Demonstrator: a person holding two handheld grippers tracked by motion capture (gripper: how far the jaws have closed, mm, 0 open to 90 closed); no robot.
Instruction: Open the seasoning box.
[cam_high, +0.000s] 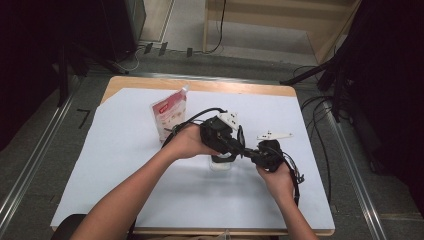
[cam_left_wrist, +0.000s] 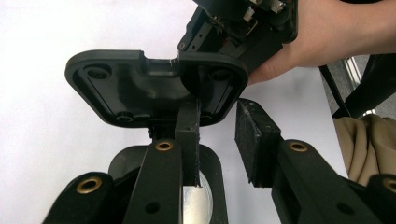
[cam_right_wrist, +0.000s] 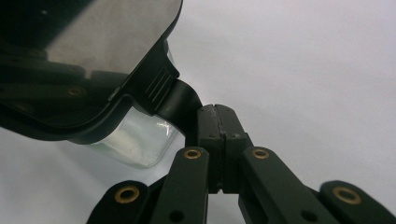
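White-covered table (cam_high: 125, 165) | right gripper (cam_right_wrist: 217, 119) clamped on black hinged lid (cam_right_wrist: 84, 70), likely tipping it open off clear jar (cam_right_wrist: 135, 140) | left gripper (cam_left_wrist: 219, 140) parted, steadying rim | refill pouch (cam_high: 169, 116) behind.

Glossy black plastic lid (cam_right_wrist: 84, 70), clear glass jar (cam_right_wrist: 135, 140), matt white paper sheet (cam_high: 150, 200), wooden table (cam_high: 200, 85)
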